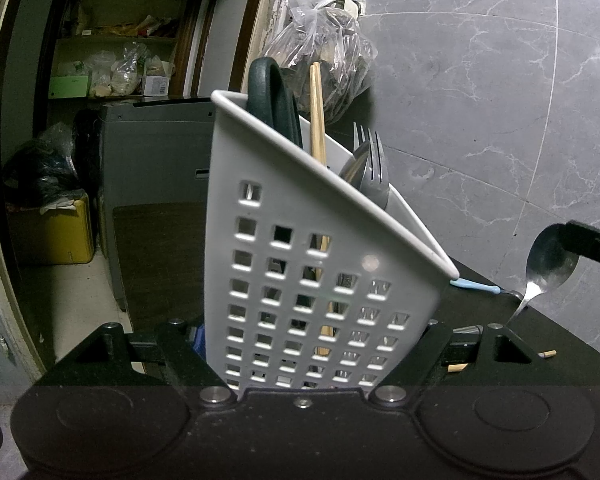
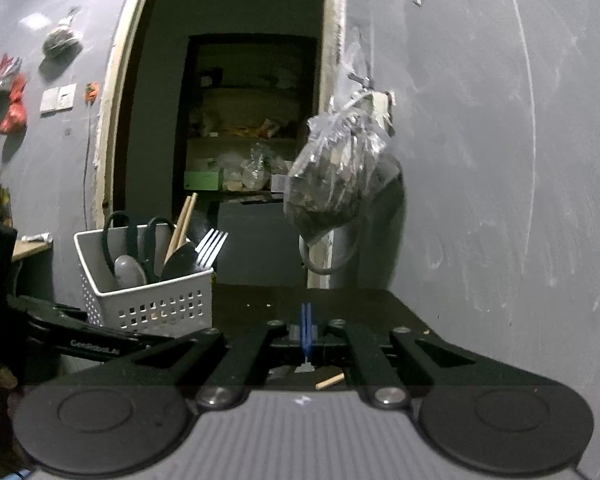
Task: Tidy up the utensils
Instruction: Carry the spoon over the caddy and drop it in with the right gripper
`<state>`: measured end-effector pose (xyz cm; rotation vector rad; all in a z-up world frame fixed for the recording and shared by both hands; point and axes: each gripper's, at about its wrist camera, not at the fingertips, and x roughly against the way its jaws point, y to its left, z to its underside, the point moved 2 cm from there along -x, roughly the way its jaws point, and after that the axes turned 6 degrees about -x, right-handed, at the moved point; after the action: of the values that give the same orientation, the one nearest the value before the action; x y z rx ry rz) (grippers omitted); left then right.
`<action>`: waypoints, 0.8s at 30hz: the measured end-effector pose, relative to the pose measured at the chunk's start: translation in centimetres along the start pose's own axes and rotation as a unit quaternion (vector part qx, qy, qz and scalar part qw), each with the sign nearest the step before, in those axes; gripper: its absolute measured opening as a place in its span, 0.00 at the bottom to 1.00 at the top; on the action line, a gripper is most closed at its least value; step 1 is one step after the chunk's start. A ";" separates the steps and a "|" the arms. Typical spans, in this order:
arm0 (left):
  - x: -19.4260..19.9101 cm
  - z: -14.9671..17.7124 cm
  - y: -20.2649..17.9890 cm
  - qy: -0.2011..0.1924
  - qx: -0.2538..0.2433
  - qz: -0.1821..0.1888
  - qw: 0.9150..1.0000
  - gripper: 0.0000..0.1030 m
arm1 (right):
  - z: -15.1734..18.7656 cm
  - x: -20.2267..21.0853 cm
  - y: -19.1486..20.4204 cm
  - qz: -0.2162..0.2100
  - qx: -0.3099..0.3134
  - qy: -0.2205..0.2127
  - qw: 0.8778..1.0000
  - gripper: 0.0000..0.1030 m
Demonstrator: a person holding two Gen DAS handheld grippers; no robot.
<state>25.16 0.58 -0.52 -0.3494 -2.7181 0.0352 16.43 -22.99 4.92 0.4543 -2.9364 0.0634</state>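
**Carrying a spoon toward the caddy**

Pinching the spoon (image 1: 550, 264) by its bowl, our right gripper (image 2: 306, 336) is clamped; our left gripper (image 1: 300, 360) clasps the white utensil caddy (image 1: 300, 280) on the black table (image 2: 340, 304). Such a thin grip could let the spoon swivel and snag the forks (image 1: 370, 160).

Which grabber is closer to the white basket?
Left. The left gripper has its fingers on both sides of the white basket, holding it. The right gripper is off to the side, pinching a spoon.
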 end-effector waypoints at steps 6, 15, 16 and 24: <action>0.0 0.0 0.0 0.000 0.000 0.000 1.000 0.78 | -0.1 0.2 2.1 -0.003 0.073 -0.009 0.997 0.01; 0.0 0.0 0.0 0.000 0.000 0.000 1.000 0.78 | -0.3 0.3 3.3 -0.021 0.103 -0.008 0.994 0.01; 0.0 0.0 0.0 0.000 0.000 0.000 1.000 0.78 | -0.4 0.2 3.3 -0.022 0.102 -0.008 0.995 0.01; 0.0 0.0 0.0 0.000 0.001 0.000 1.000 0.79 | -0.5 0.2 2.7 -0.032 0.087 0.001 0.996 0.01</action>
<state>25.17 0.58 -0.53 -0.3500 -2.7179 0.0369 15.55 -20.46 5.39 0.5717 -2.9242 0.3142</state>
